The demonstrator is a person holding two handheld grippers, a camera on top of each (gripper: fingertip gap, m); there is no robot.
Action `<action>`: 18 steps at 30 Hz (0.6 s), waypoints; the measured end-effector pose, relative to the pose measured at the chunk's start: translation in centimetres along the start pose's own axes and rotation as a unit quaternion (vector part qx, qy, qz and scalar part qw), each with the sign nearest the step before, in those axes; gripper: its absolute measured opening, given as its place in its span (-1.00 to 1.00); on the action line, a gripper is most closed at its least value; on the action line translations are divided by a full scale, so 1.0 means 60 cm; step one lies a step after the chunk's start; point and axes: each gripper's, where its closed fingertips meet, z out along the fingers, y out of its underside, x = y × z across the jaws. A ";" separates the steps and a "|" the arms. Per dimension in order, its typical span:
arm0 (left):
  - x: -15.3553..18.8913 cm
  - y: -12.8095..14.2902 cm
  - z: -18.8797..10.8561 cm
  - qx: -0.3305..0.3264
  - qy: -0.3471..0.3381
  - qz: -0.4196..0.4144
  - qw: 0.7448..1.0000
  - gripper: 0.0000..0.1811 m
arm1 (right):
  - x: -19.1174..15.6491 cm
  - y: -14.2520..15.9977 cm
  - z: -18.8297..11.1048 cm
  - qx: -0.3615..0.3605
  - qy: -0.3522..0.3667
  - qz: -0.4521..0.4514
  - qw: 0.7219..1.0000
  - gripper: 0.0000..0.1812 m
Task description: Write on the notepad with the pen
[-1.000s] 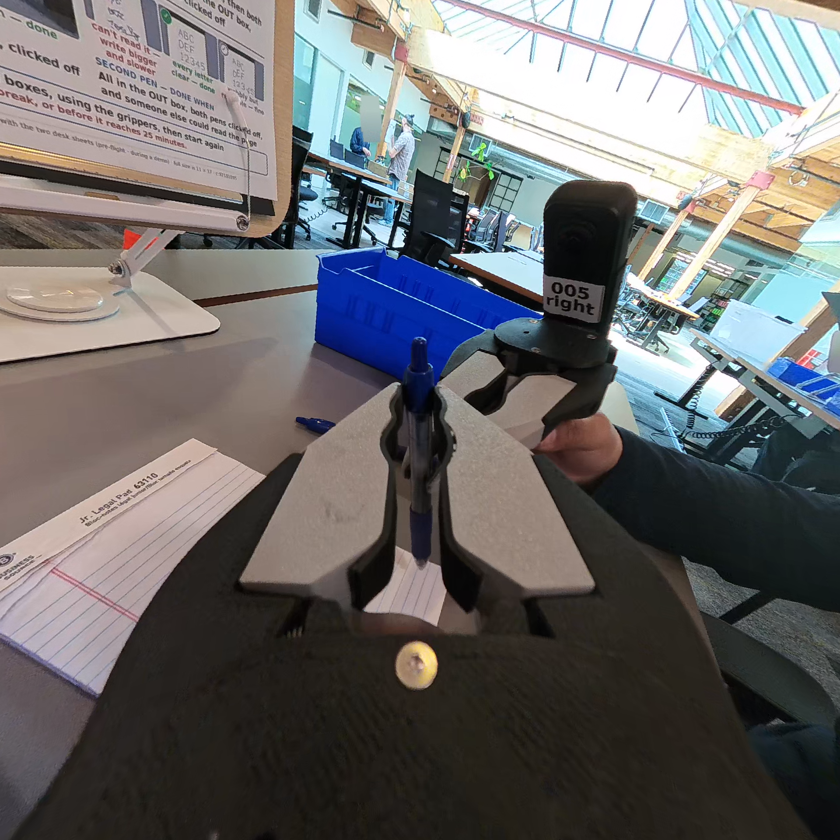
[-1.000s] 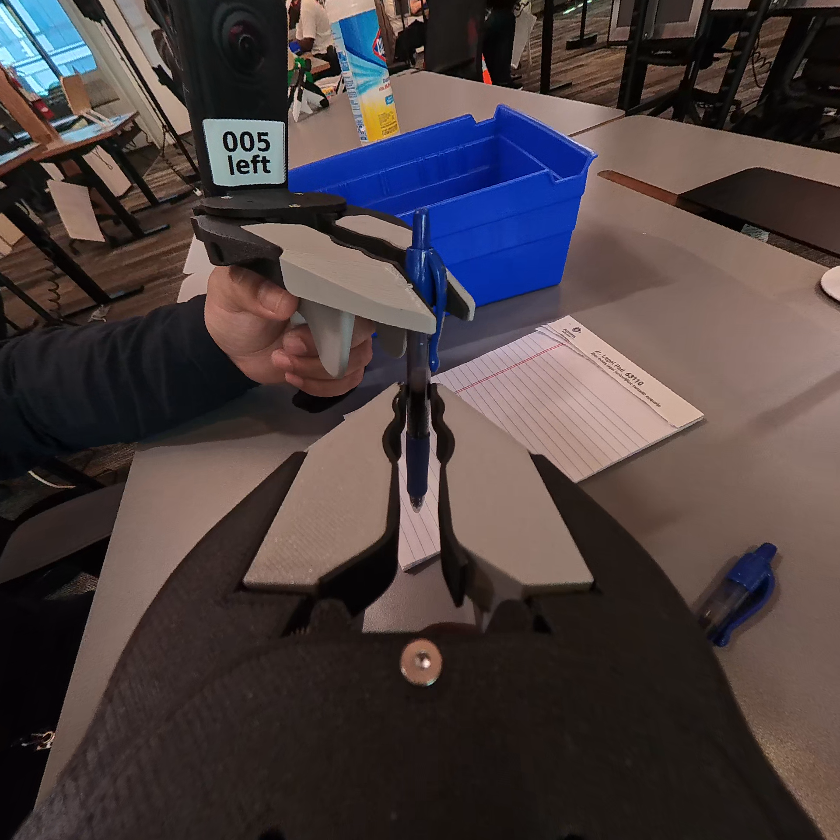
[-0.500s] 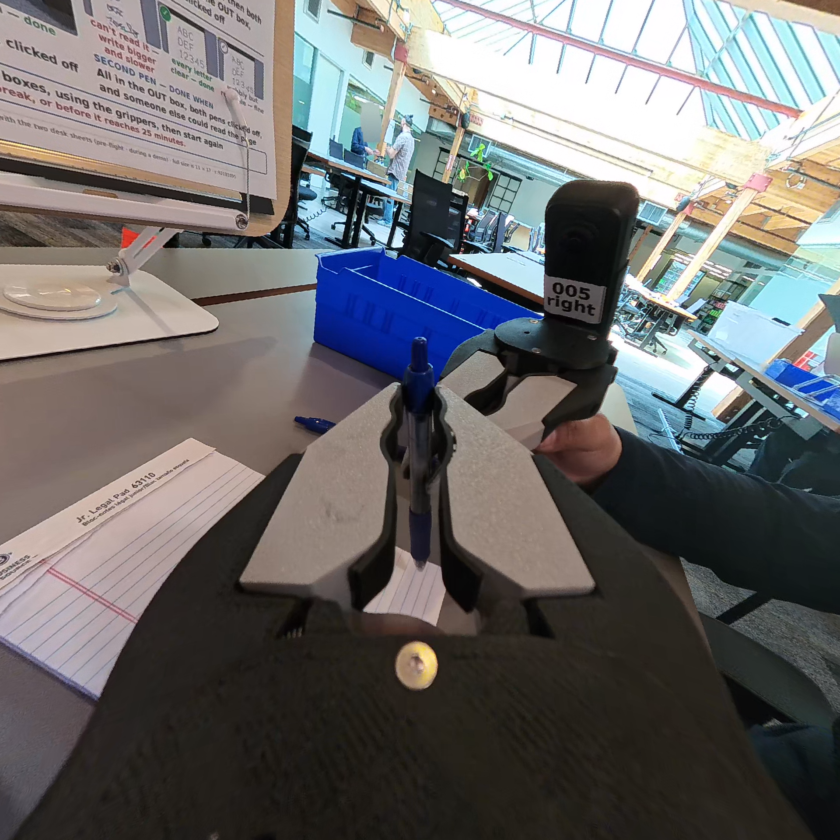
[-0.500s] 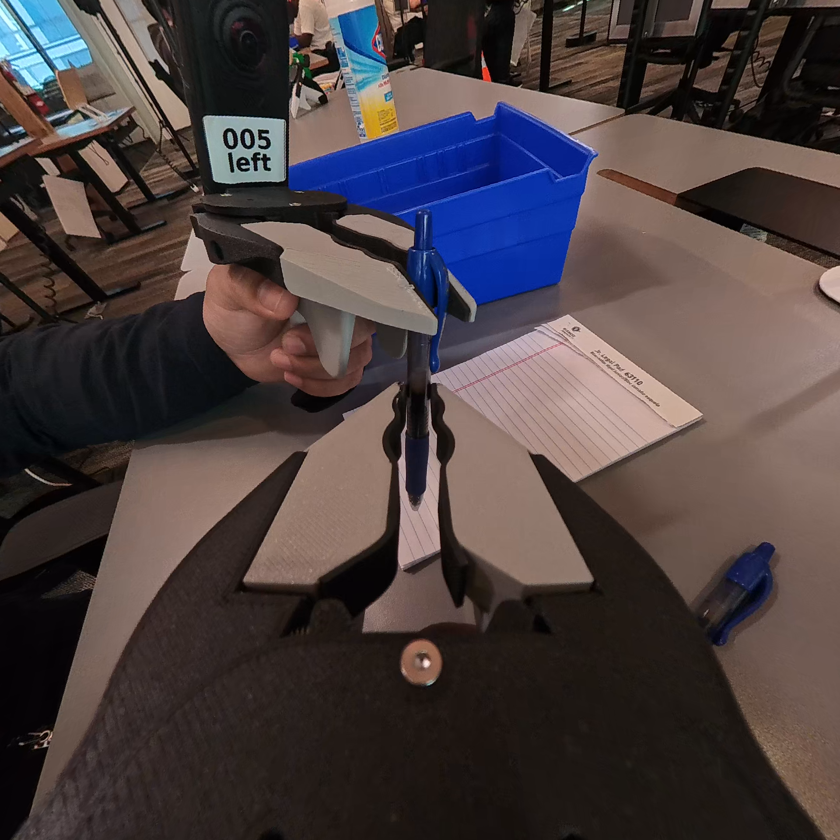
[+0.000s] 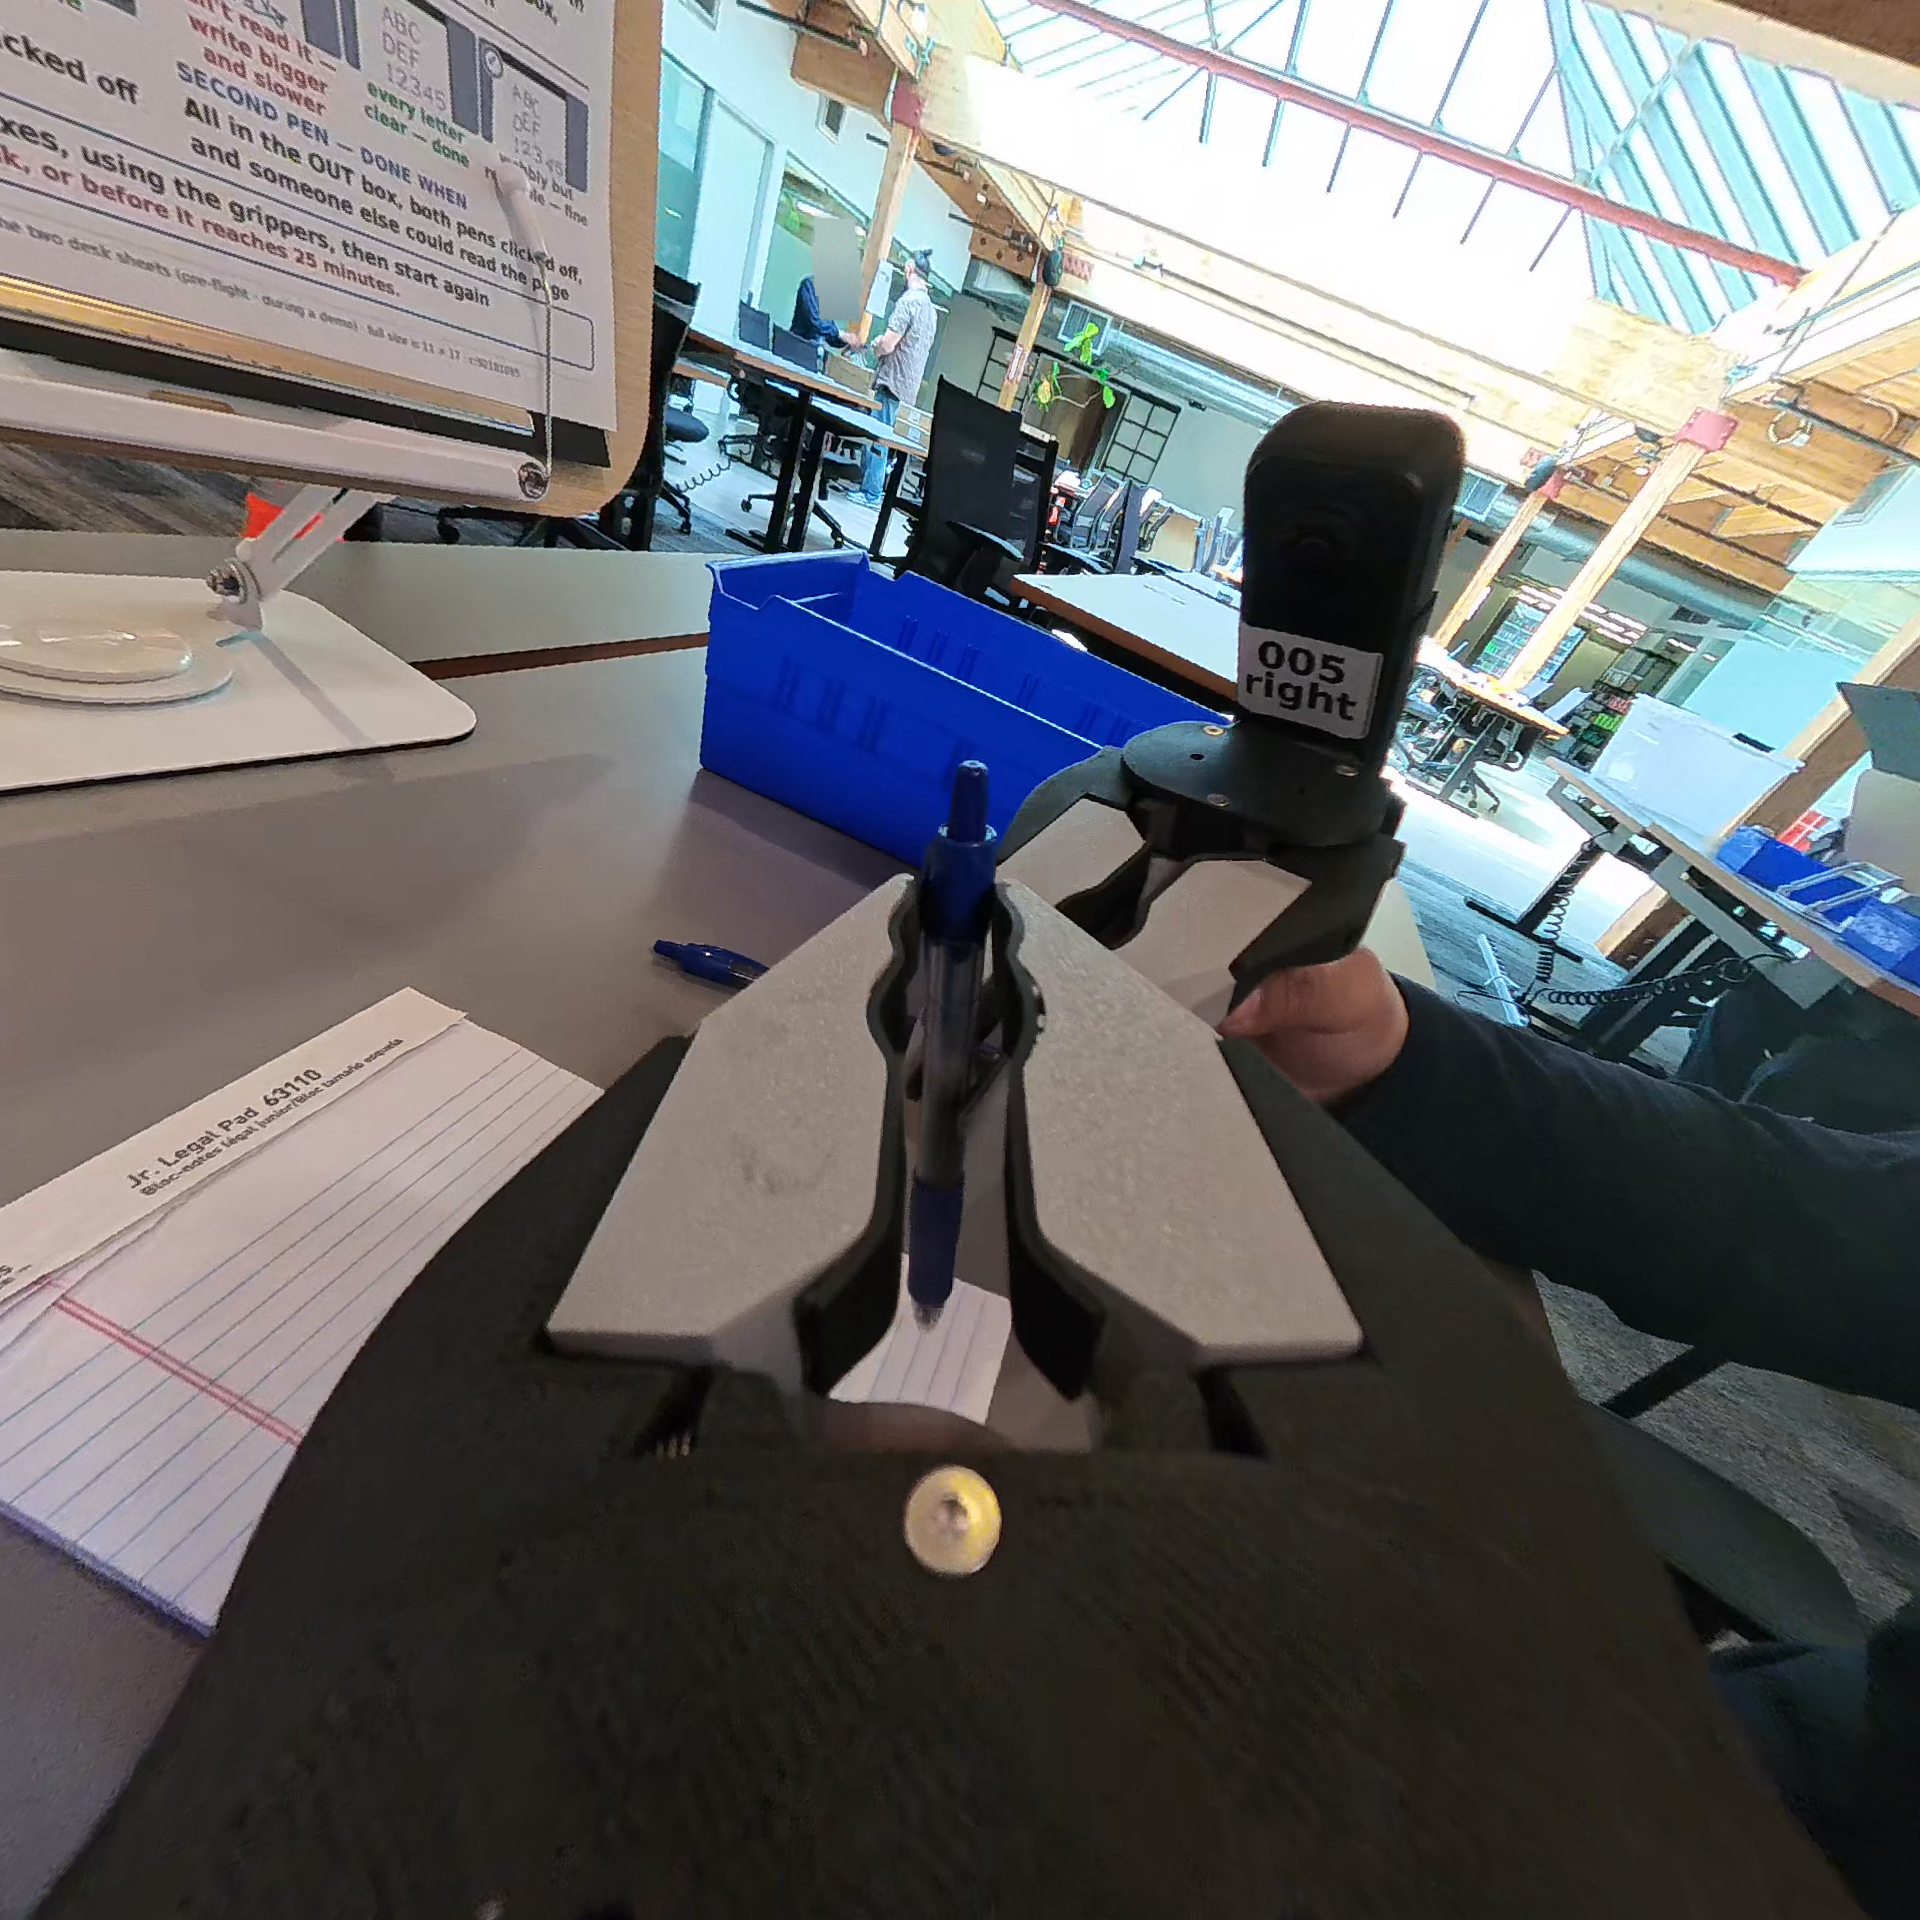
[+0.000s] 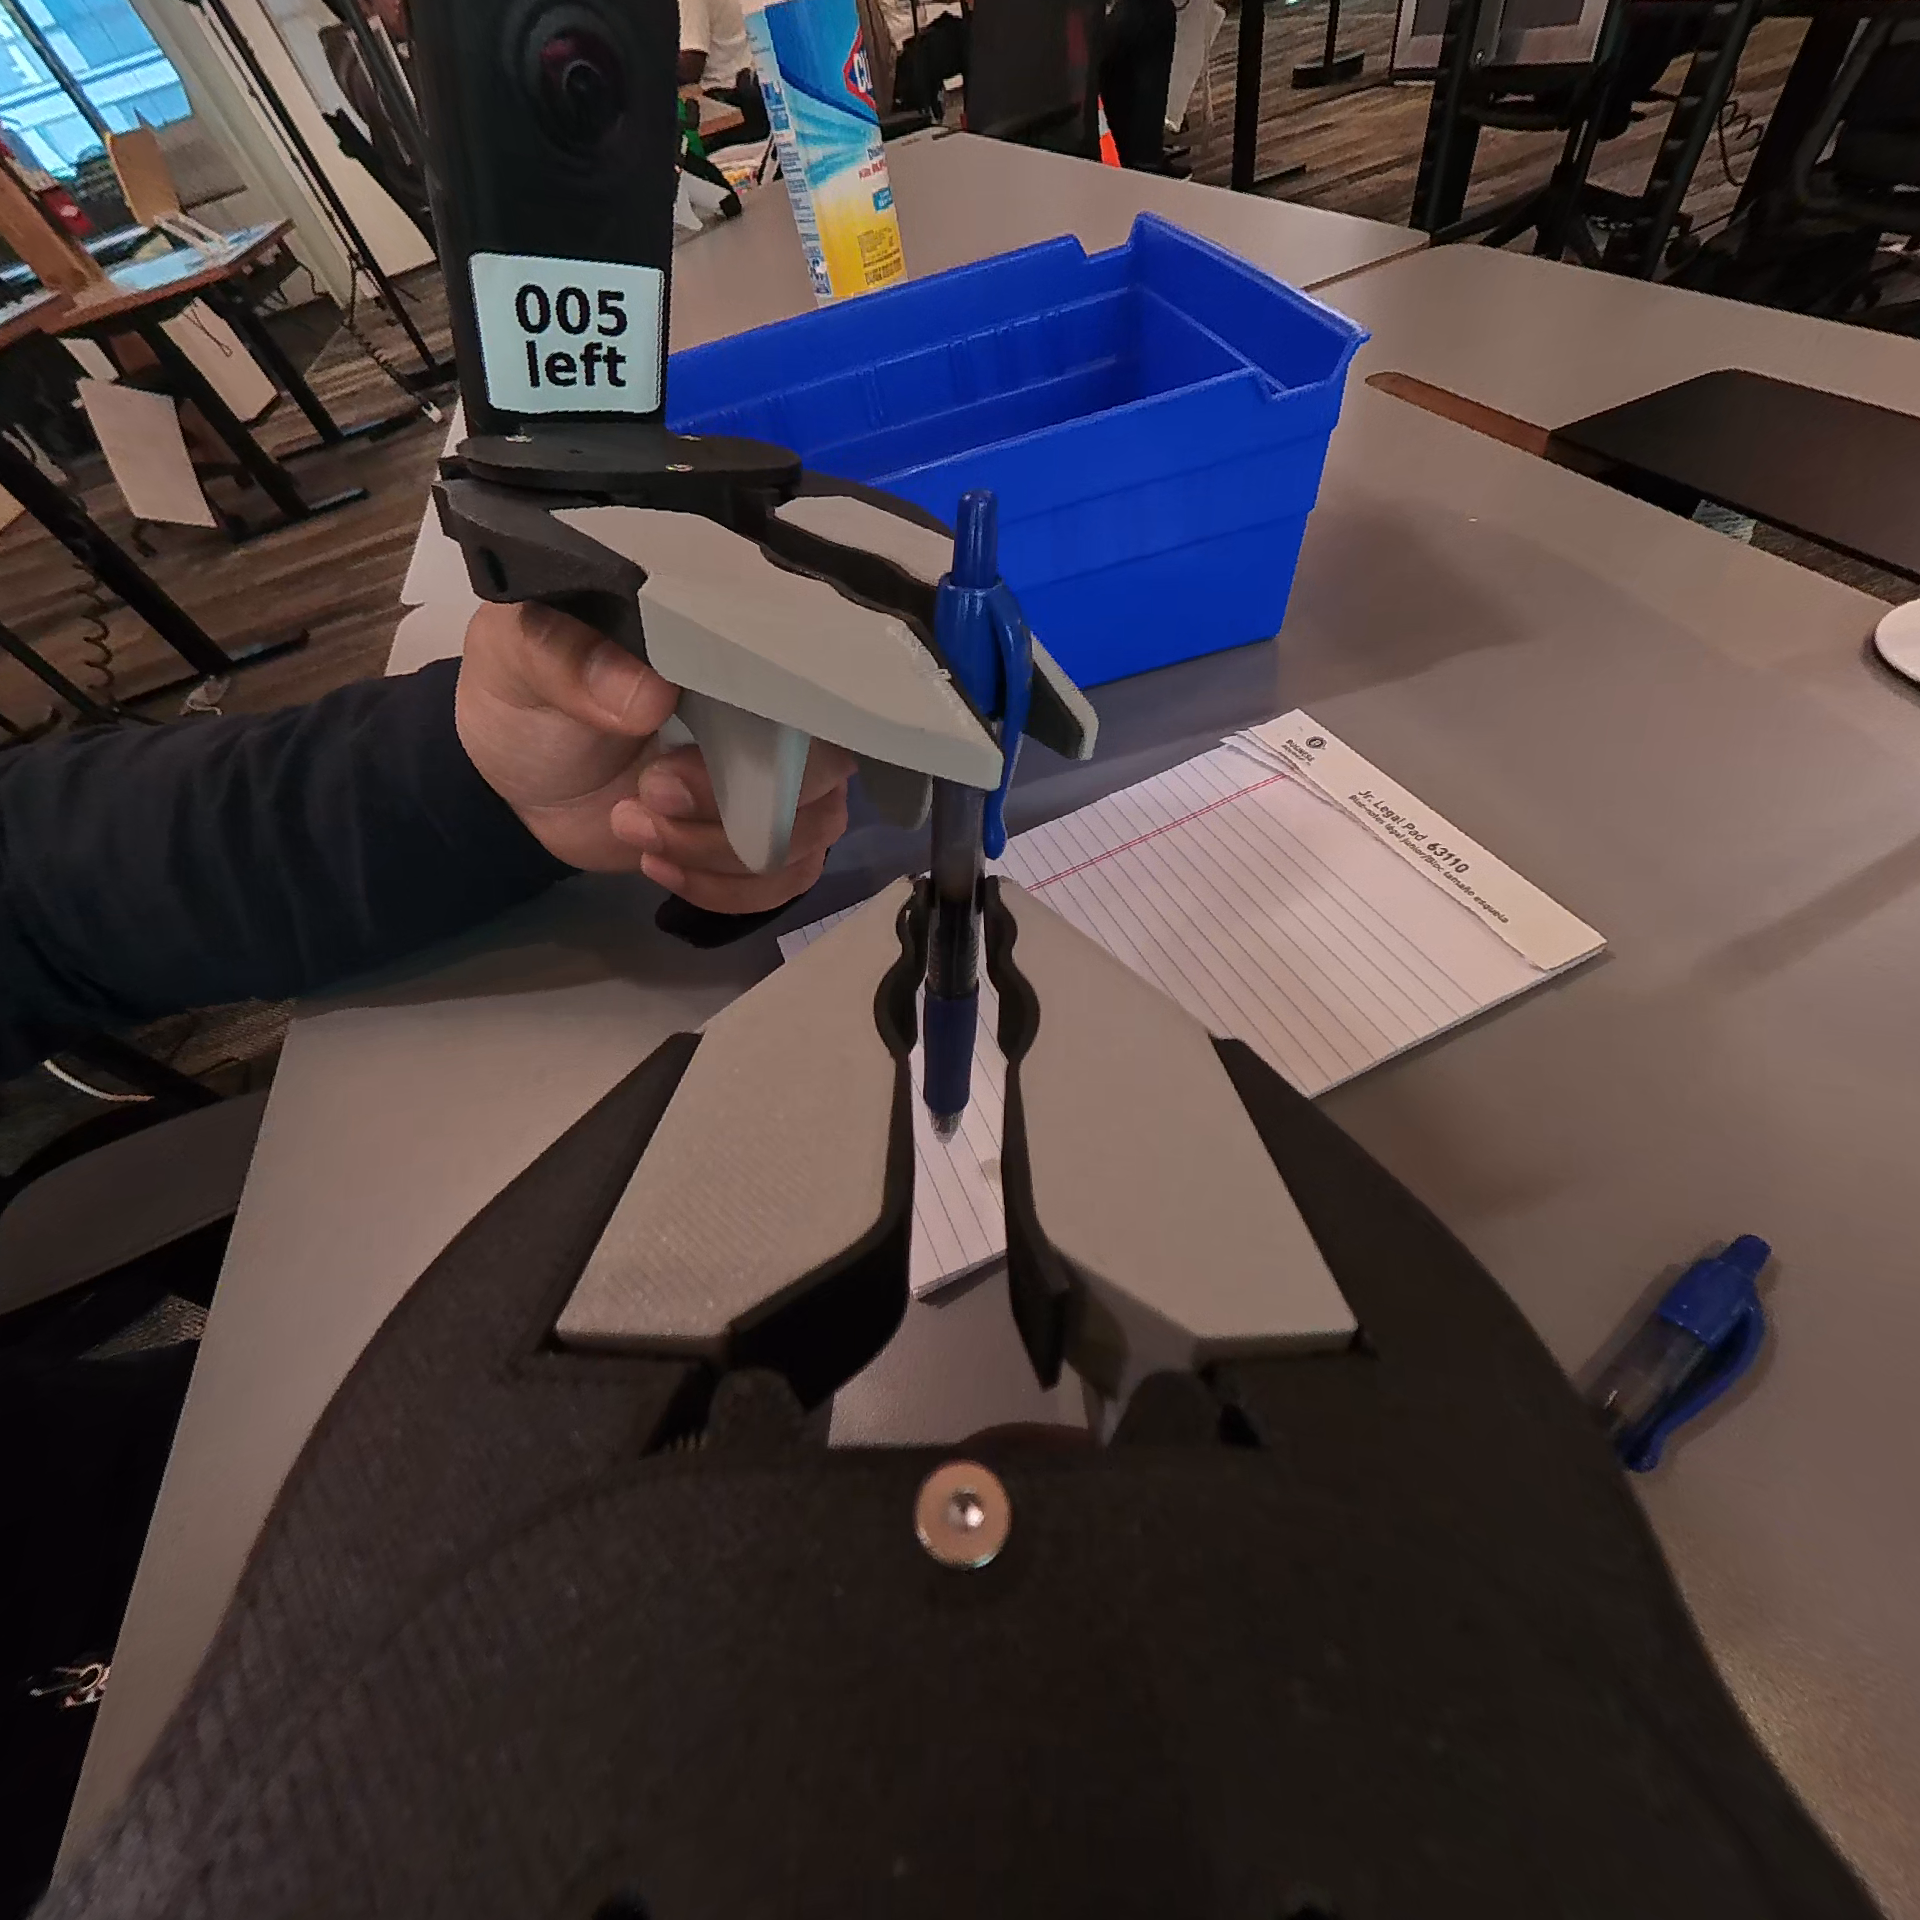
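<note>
A blue click pen [image 6: 948, 1039] stands upright, tip down, over the near corner of the white lined notepad [image 6: 1299, 914]. My right gripper [image 6: 953, 894] is shut on its rubber grip. My left gripper [image 6: 987, 717] comes in from the left and is shut on the pen's upper barrel at the clip. In the left wrist view, the left gripper [image 5: 954, 914] has the pen [image 5: 940, 1226] between its fingers, with the notepad [image 5: 239, 1278] below and to the left. The tip hangs just above the paper; I cannot tell if it touches.
A second blue pen [image 6: 1683, 1351] lies on the grey table at the right. A blue bin [image 6: 1143, 499] stands behind the notepad. A screen with a printed sheet [image 5: 312, 208] stands on a white base [image 5: 208, 707]. A wipes canister [image 6: 831, 156] is behind the bin. There is about 4 cm between the tips of the two grippers.
Almost nothing. Both grippers stay closed on the pen in the same place over the notepad corner. The left wrist view has shifted very slightly.
</note>
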 end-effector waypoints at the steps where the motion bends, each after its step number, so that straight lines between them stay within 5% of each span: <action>1: 0.000 -0.001 0.000 0.000 -0.001 0.005 1.000 -0.89 | 0.000 -0.001 0.000 0.001 -0.001 0.000 1.000 -0.93; 18: -0.026 -0.007 -0.008 0.000 -0.051 0.019 0.999 -0.91 | 0.010 -0.007 -0.002 -0.001 0.054 -0.052 0.997 -0.82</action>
